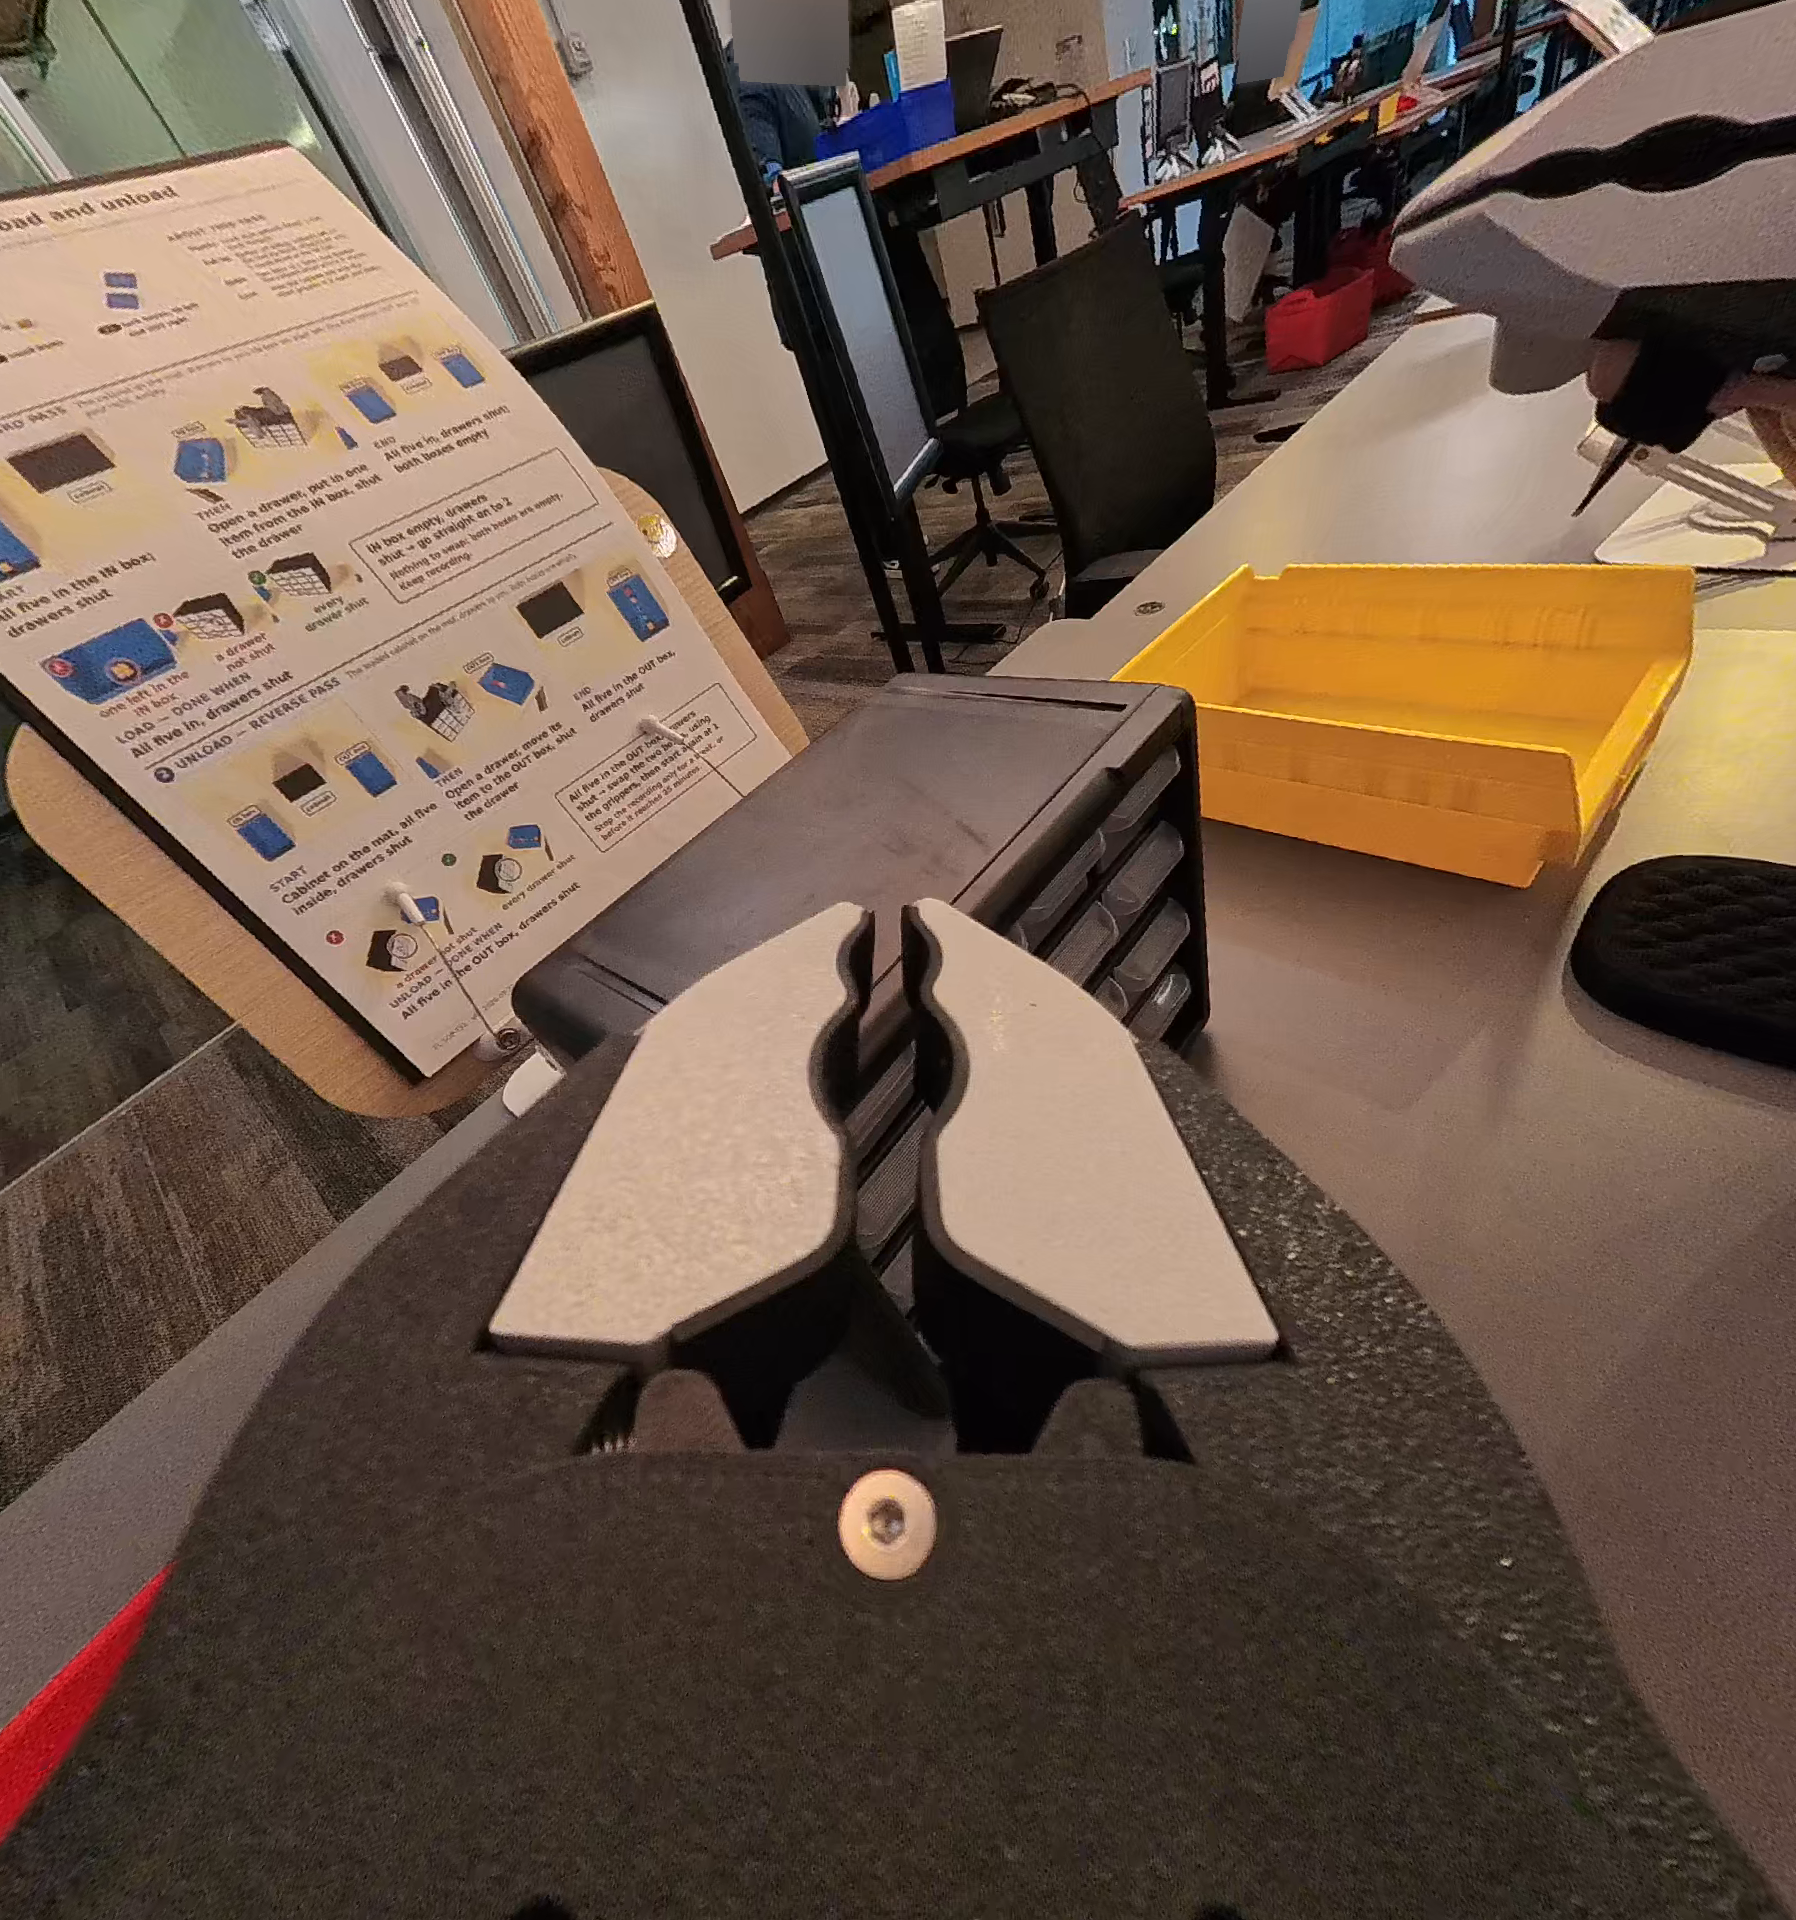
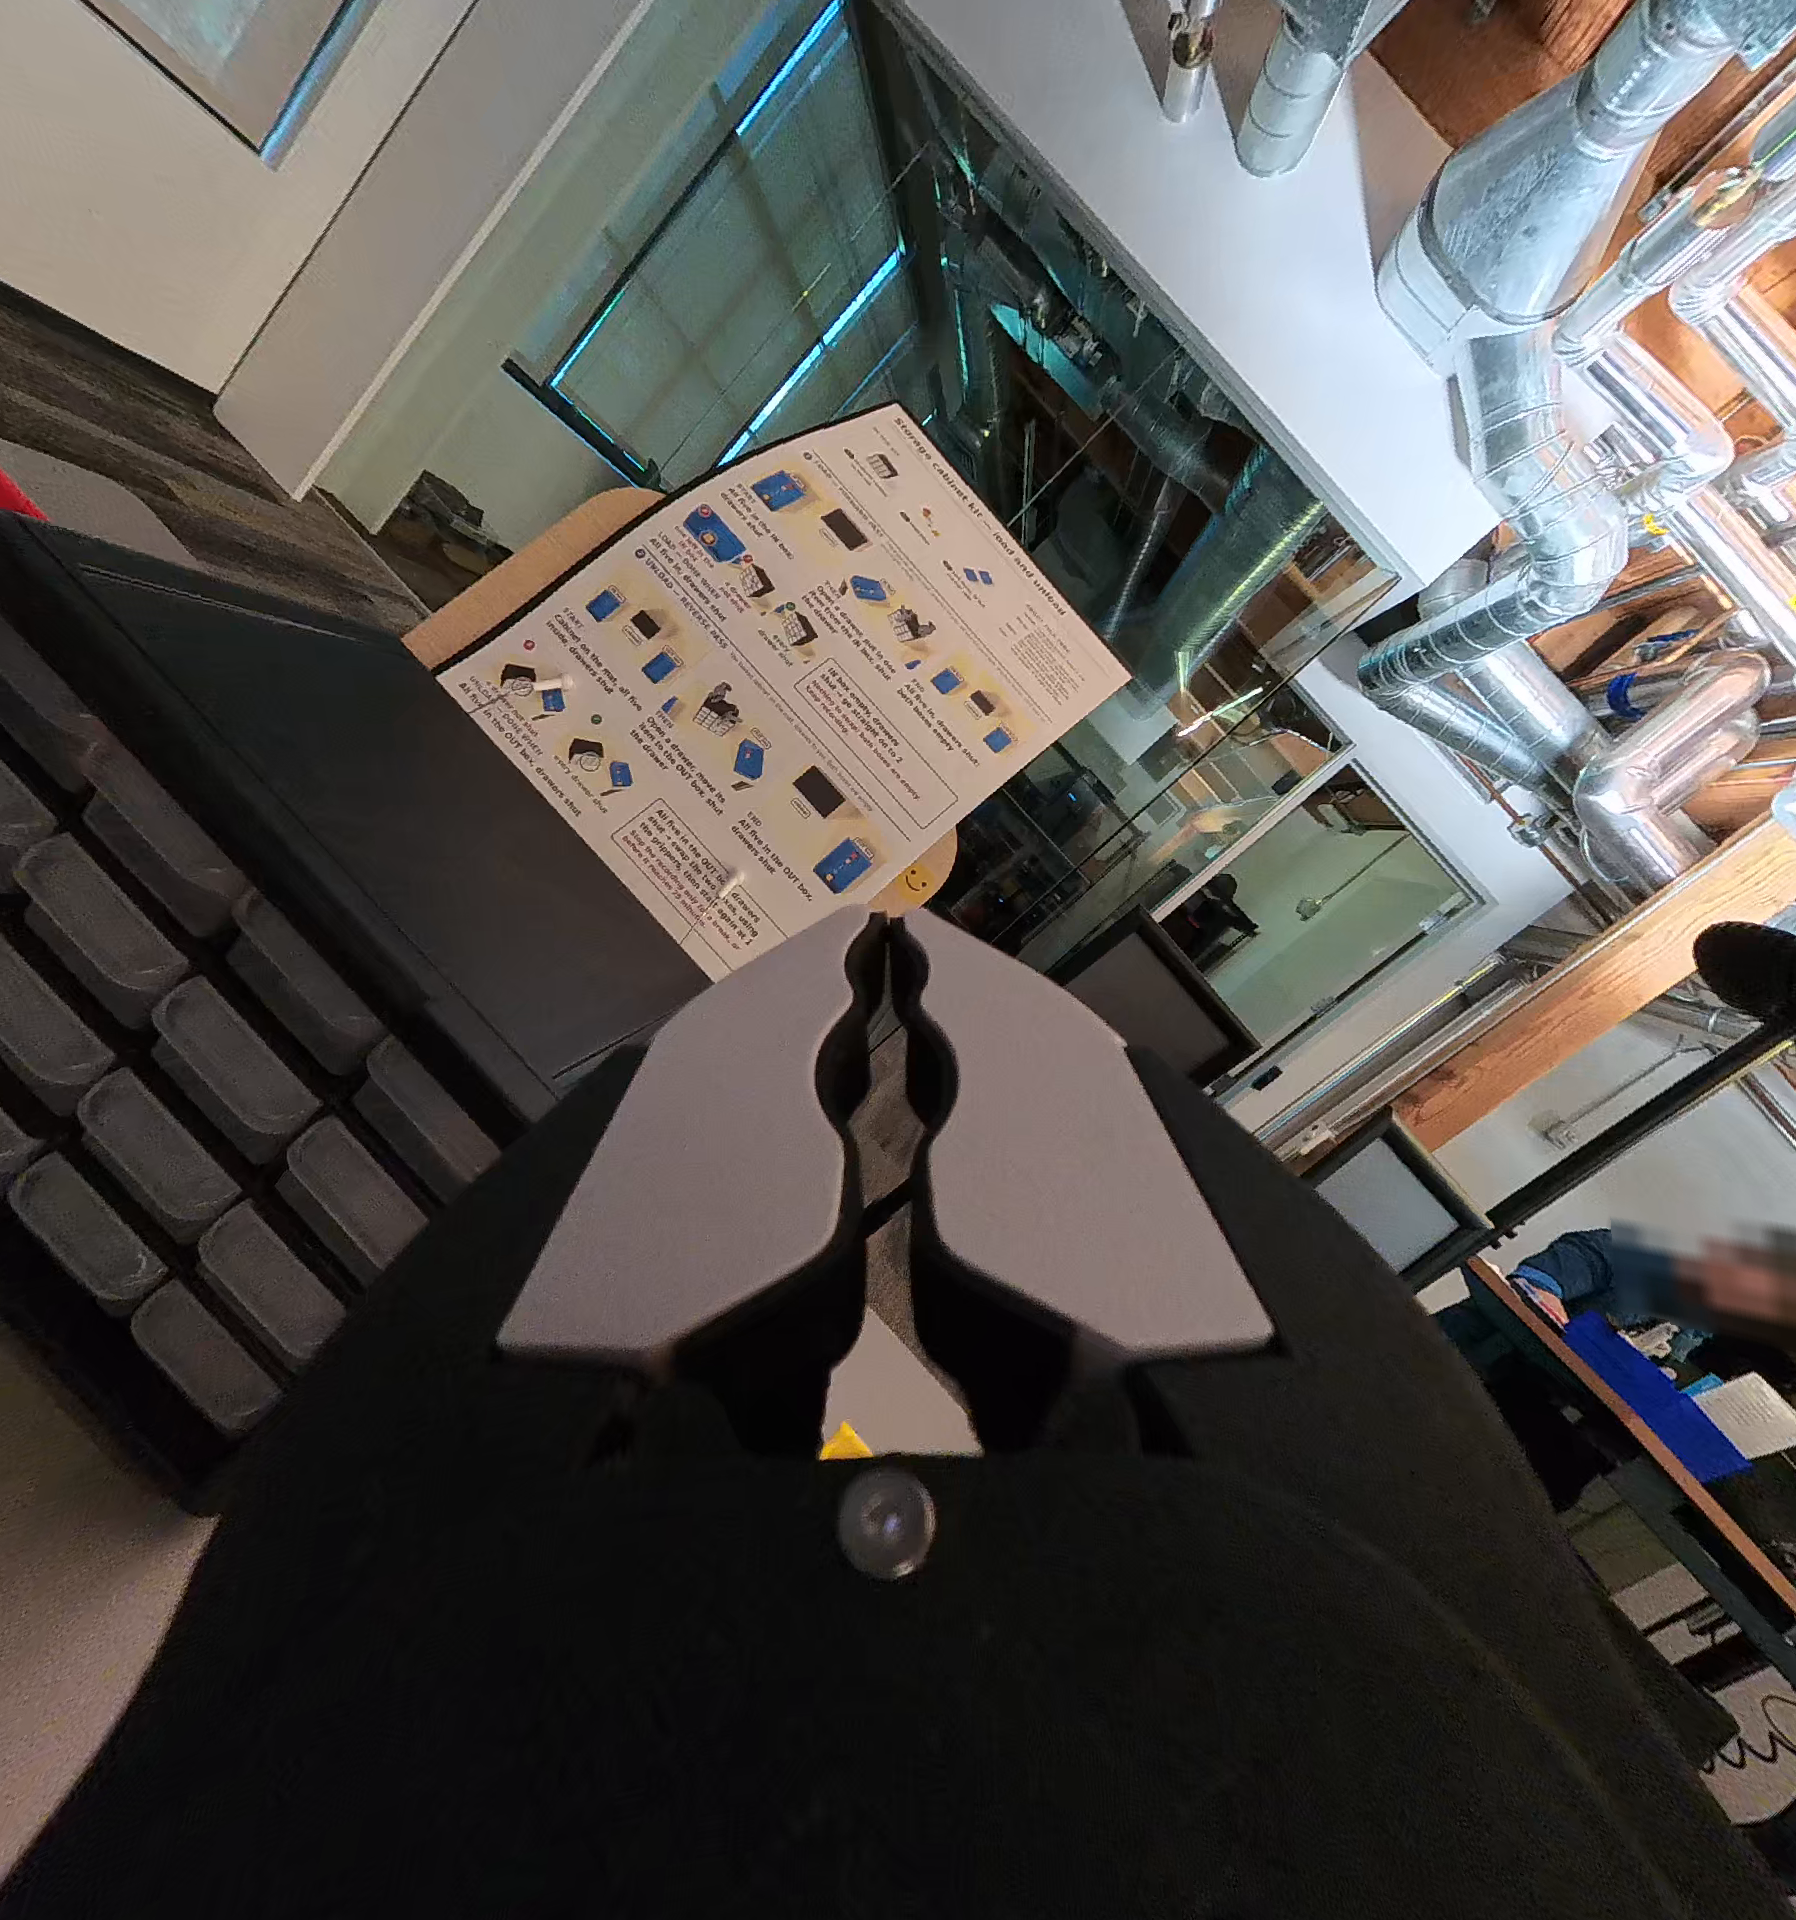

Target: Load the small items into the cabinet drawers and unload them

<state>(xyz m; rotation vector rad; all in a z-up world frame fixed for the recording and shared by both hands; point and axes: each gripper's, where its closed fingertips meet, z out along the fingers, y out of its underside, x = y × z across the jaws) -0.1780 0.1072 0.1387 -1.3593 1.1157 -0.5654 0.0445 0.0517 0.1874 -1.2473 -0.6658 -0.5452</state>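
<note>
The black cabinet [image 1: 873, 821] stands on the grey table, its clear drawers [image 1: 1133, 894] facing right. In the right wrist view the cabinet [image 2: 354, 790] fills the left side, and all drawers [image 2: 146, 1039] seen there are shut. A yellow bin [image 1: 1413, 717] behind the cabinet looks empty. I see no small items. My left gripper [image 1: 886, 914] hovers over the cabinet's near end, shut and empty. My right gripper [image 2: 886, 927] is shut and empty, tilted up toward the ceiling. It also shows at top right in the left wrist view [image 1: 1419, 223], held by a gloved hand above the bin.
An instruction board [image 1: 302, 582] leans at the table's left edge behind the cabinet; it also shows in the right wrist view [image 2: 790, 686]. A black quilted pad [image 1: 1725, 956] lies at the right. A white stand [image 1: 1704, 520] sits behind the bin. Chairs and desks stand beyond. Tip to tip, the grippers are about 25 cm apart.
</note>
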